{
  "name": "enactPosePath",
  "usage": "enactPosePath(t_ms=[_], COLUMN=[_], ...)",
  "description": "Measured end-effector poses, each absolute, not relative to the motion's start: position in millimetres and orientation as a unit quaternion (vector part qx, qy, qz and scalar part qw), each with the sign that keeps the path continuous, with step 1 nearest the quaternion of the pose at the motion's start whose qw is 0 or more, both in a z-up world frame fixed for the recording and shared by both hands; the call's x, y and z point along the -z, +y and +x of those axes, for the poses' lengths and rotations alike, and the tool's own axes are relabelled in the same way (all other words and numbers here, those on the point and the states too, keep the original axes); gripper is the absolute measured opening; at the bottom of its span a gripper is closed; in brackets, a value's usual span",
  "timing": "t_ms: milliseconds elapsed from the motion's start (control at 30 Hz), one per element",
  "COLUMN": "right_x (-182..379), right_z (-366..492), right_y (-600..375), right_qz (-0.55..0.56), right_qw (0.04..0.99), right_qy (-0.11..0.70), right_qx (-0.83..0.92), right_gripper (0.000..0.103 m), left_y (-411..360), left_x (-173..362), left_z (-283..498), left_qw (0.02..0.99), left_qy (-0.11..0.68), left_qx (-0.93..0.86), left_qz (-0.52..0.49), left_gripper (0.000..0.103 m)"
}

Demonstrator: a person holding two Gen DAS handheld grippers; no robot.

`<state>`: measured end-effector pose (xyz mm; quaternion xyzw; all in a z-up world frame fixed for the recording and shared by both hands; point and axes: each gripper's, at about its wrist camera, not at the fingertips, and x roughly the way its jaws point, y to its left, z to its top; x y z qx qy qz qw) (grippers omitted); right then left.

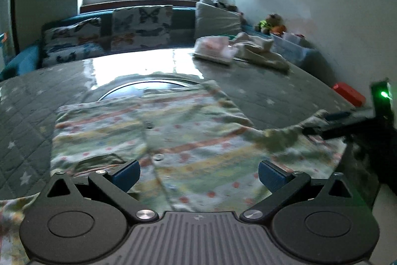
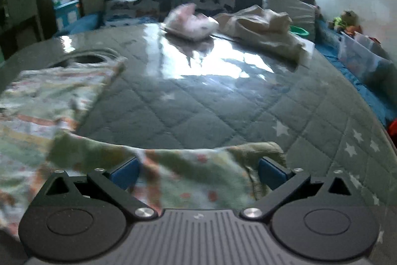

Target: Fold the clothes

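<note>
A pale green garment (image 1: 173,131) with coloured stripes, dots and a button front lies spread flat on the grey quilted table (image 1: 273,96). My left gripper (image 1: 199,175) hovers open over its near hem, with nothing between the blue pads (image 1: 126,174). One sleeve (image 1: 280,133) stretches right to my right gripper (image 1: 327,123). In the right wrist view that sleeve (image 2: 193,170) lies across the gap of the right gripper (image 2: 198,173), whose jaws stand wide apart. The garment's body (image 2: 37,103) lies to the left.
A pink-and-white clothes pile (image 2: 191,21) and a crumpled beige garment (image 2: 263,26) sit at the table's far side. A red object (image 1: 348,93) lies near the right edge. A sofa with butterfly cushions (image 1: 141,26) and clear bins (image 2: 359,51) stand beyond.
</note>
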<state>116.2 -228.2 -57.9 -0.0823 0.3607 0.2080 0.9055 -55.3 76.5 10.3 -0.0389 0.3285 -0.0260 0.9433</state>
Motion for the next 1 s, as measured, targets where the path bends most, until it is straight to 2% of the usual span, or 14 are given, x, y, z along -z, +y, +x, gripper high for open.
enactPosePath(t_ms=[600, 1000], right_x=[63, 51], right_z=[111, 100], right_y=[-234, -253], right_qz=[-0.074, -0.051], right_qw=[0.916, 0.918], right_qy=[0.334, 0.338], right_qx=[-0.209, -0.2], right_gripper=[0.103, 0.103], left_y=[40, 26], left_x=[16, 21], left_z=[-26, -19], left_qw=[0.912, 0.906], left_qy=[0.4, 0.416], left_qx=[0.042, 0.042], left_qz=[-0.078, -0.07], left_gripper=[0.103, 0.103])
